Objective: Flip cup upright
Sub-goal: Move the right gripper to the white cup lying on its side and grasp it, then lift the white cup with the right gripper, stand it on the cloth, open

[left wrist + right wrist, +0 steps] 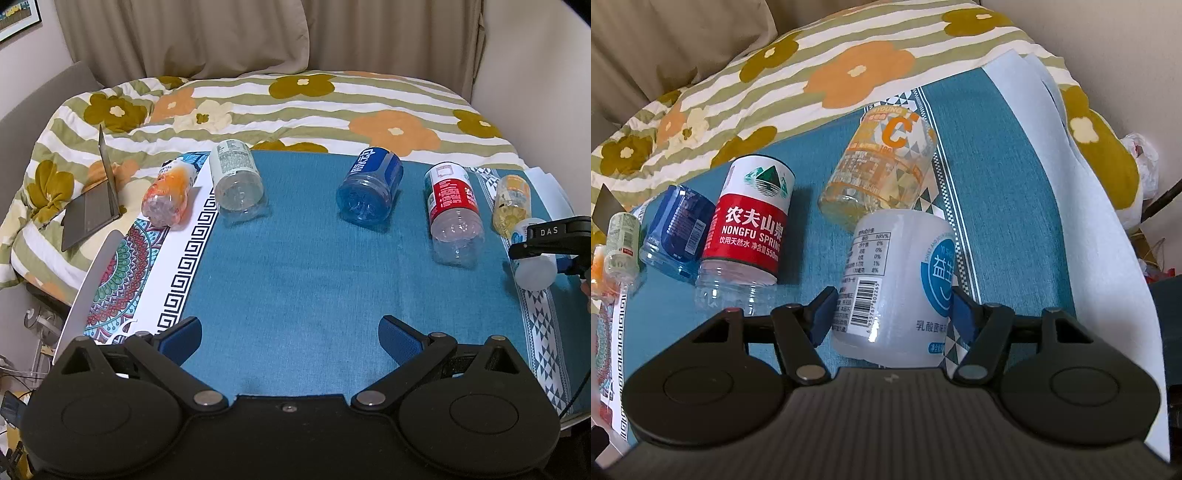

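Note:
Several cut-bottle cups lie on their sides in a row on the teal cloth (pixel 295 280). From the left: orange (pixel 169 195), clear with a white label (pixel 238 181), blue (pixel 370 185), red-labelled (pixel 454 210), yellow (pixel 511 205), and a white frosted cup (pixel 897 284) at the far right. My right gripper (pixel 891 314) has its blue pads on both sides of the white cup, which also shows in the left wrist view (pixel 535 260). My left gripper (pixel 290 332) is open and empty above the cloth's near middle.
A laptop (pixel 96 206) stands half open on the floral quilt (pixel 295 107) at the left. A patterned white cloth (pixel 155 273) borders the teal cloth on the left. White paper (pixel 1071 184) lies along the right edge. Curtains hang behind.

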`<state>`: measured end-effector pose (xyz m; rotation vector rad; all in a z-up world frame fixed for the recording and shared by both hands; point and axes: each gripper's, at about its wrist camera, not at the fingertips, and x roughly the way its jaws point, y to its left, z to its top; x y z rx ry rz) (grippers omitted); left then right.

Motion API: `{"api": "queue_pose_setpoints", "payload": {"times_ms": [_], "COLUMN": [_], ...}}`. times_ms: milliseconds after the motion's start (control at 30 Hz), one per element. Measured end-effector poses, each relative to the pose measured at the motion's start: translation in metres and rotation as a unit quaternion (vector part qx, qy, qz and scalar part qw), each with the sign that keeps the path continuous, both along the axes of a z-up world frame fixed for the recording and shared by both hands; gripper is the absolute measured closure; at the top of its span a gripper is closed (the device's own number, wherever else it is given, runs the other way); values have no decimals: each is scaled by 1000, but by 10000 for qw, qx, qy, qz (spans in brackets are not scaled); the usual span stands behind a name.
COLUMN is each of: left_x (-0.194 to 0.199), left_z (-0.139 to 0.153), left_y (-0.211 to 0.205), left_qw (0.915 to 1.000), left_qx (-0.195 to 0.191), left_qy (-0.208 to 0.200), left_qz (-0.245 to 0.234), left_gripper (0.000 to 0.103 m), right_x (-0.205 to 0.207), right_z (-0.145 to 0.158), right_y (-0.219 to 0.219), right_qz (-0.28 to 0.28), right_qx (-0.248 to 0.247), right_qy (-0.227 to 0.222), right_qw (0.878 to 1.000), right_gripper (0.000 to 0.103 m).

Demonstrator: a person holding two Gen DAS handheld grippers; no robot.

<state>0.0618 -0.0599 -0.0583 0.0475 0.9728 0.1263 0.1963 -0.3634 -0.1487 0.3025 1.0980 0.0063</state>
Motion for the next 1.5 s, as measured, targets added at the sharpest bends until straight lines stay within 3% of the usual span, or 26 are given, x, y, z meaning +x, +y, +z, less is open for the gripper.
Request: {"api": "queue_pose_setpoints", "payload": {"times_ms": [367, 733, 1133, 1500], "left_x": [-3, -12, -23, -18], "left_z": [11, 26, 13, -2], "left_y": [9, 46, 92, 115], "left_qw": [9998, 9983, 9953, 9947], "left_qx": [-127, -202, -374, -402], "left_qy": [-115, -278, -146, 86], "left_qz": [-135, -461, -885, -946], "left_gripper": [0, 0, 0, 0], "right_x": [-21, -66, -87, -77], "right_z": [30, 68, 34, 6], "right_y": [13, 91, 175, 203], "right_qz": [26, 576, 718, 724], "right_qx": [-133, -87, -41, -346], "right_qy": [-258, -387, -119, -54], "right_qw": [9996, 9976, 9973, 9968], "right_gripper": [24, 24, 24, 22]}}
